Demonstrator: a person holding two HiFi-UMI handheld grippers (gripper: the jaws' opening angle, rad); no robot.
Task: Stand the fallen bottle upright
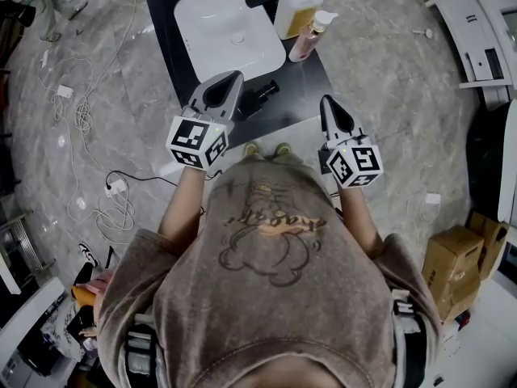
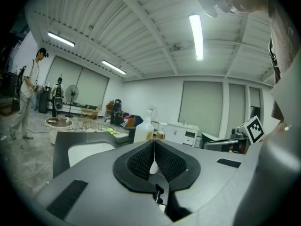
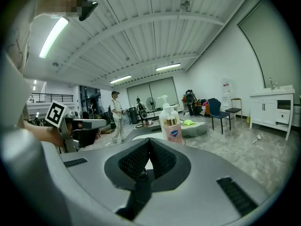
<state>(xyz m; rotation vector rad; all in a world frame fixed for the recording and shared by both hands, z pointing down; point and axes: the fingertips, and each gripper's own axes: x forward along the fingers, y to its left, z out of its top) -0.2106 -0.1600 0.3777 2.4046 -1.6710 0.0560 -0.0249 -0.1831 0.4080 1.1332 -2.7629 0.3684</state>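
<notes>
A black bottle (image 1: 260, 97) lies on its side on the dark table (image 1: 303, 91), just in front of the white sink basin (image 1: 192, 10). My left gripper (image 1: 233, 79) is shut and empty, with its tip just left of the bottle. My right gripper (image 1: 327, 102), also shut and empty, hangs over the table's near right corner, apart from the bottle. In the left gripper view the jaws (image 2: 154, 141) meet with nothing between them. The right gripper view shows the same for my right gripper (image 3: 149, 140). The jaw bodies hide the fallen bottle in both gripper views.
A large yellowish bottle (image 1: 297, 8) and a pink pump bottle (image 1: 307, 39) stand upright at the table's far right, by the basin. Cables (image 1: 81, 115) trail on the floor at left. Cardboard boxes (image 1: 452, 269) sit at right. A person (image 3: 115, 113) stands far off.
</notes>
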